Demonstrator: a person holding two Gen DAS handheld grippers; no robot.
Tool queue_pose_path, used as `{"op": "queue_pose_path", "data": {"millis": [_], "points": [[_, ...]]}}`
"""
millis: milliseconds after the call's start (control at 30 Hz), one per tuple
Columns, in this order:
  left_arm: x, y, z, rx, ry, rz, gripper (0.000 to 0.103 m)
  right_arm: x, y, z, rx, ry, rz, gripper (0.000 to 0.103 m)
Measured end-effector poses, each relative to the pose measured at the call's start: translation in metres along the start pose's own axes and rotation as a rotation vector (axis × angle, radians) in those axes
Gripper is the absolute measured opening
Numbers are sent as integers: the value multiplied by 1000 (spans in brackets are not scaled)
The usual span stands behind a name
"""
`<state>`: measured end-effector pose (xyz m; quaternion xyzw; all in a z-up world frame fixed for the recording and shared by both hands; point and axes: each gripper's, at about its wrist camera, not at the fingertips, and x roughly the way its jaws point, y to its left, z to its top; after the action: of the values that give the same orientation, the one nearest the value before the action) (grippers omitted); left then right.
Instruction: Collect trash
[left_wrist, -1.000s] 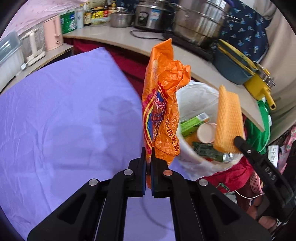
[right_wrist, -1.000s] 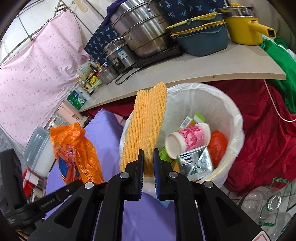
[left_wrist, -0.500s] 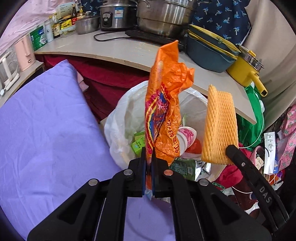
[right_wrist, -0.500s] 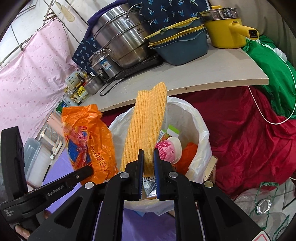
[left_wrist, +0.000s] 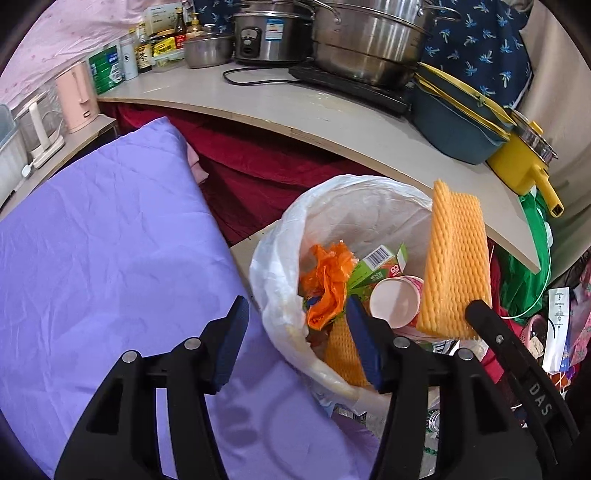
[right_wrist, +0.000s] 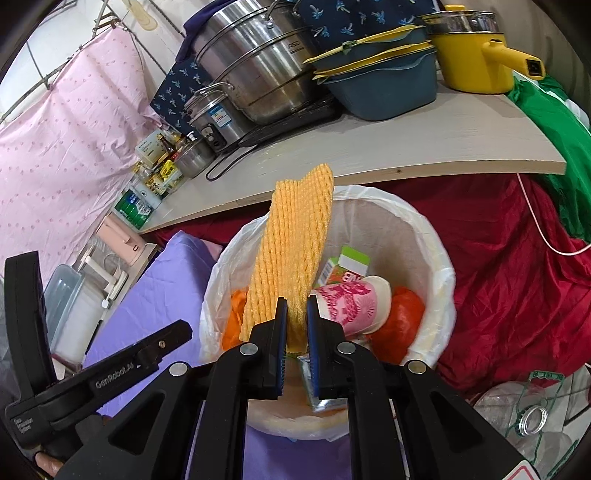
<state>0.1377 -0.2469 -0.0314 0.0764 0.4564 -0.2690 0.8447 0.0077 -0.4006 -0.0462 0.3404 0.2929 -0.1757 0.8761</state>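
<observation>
Left gripper (left_wrist: 295, 339): jaws just opened, empty; orange wrapper (left_wrist: 327, 284) lies beyond them in bin (left_wrist: 273, 251), apparently released.
Right gripper (right_wrist: 295, 328): pinching yellow foam net (right_wrist: 291, 251) over bin, ready to drop.

Bin (left_wrist: 280, 236) just right of the cloth-covered table (left_wrist: 110, 240), below the near edge of the counter (left_wrist: 332, 114). Wrapper (left_wrist: 328, 280), carton (left_wrist: 380, 264) and cup (left_wrist: 395, 301) down inside. Foam net (right_wrist: 291, 251) up over the bin. Pots (left_wrist: 365, 37) far back on the counter.
</observation>
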Motion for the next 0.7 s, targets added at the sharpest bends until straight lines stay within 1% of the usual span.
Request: {"op": "queue_pose_path", "data": {"millis": [33,100,133,233,267,467,600,700], "points": [[-1,3,-1,-6,-3,3,53,4,4,1,-3,6,6,14],[-5,8,-3,-13,-8,11,55,10,10,2,-9,11,14,16],[-6,11,-4,-17,-10,14,56,13,12,3,-12,12,14,18],[-11,17,-8,-24,-16,24,58,20,18,2,-16,23,18,24],[-12,18,-9,-27,-17,25,58,18,18,1,-15,22,20,24],[-21,17,-16,-15,-30,31,61,0,13,-8,0,12,9,31],[-28,15,-21,-8,-41,35,61,-15,13,-12,-30,-1,-18,34],[-36,12,-27,8,-54,48,62,-27,13,-15,-44,-7,-29,39]]}}
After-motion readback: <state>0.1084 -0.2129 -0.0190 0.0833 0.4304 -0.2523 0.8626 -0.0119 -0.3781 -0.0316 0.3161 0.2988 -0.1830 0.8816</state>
